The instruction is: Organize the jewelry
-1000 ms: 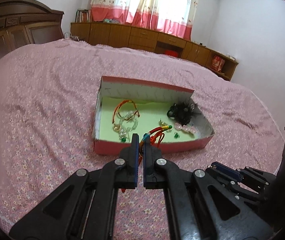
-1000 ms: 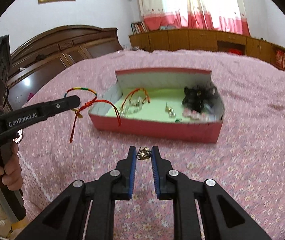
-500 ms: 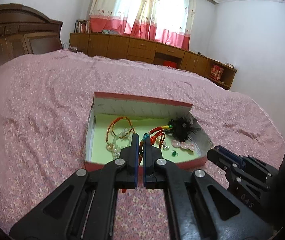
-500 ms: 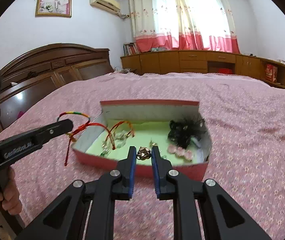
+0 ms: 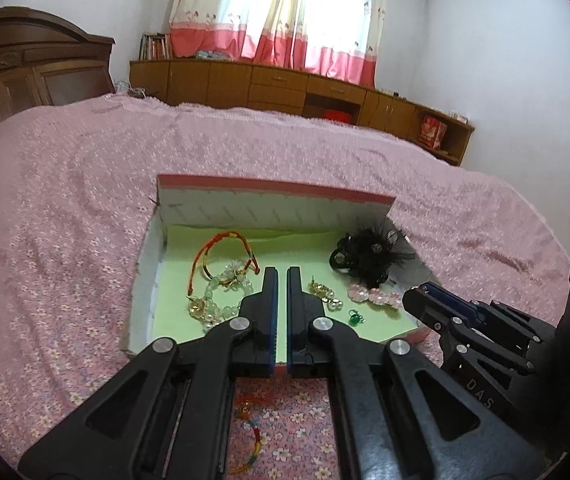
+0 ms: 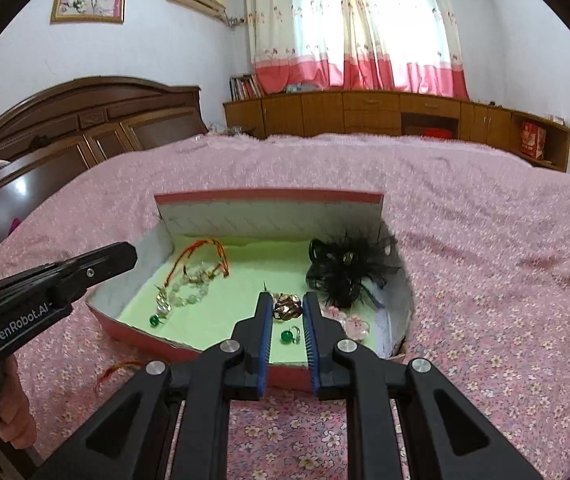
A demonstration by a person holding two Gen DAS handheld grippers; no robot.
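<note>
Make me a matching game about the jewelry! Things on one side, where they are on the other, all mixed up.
Things:
1. black feather flower
2. gold ornament
3. pink flower clip
4. red cord bracelet

Places:
A. pinched in the right tongs
B. far right corner of the box
C. left part of the box, by the clear beads
D. near right side of the box, in front of the black feathers

Pairs: 1-B, 2-A, 3-D, 4-C
</note>
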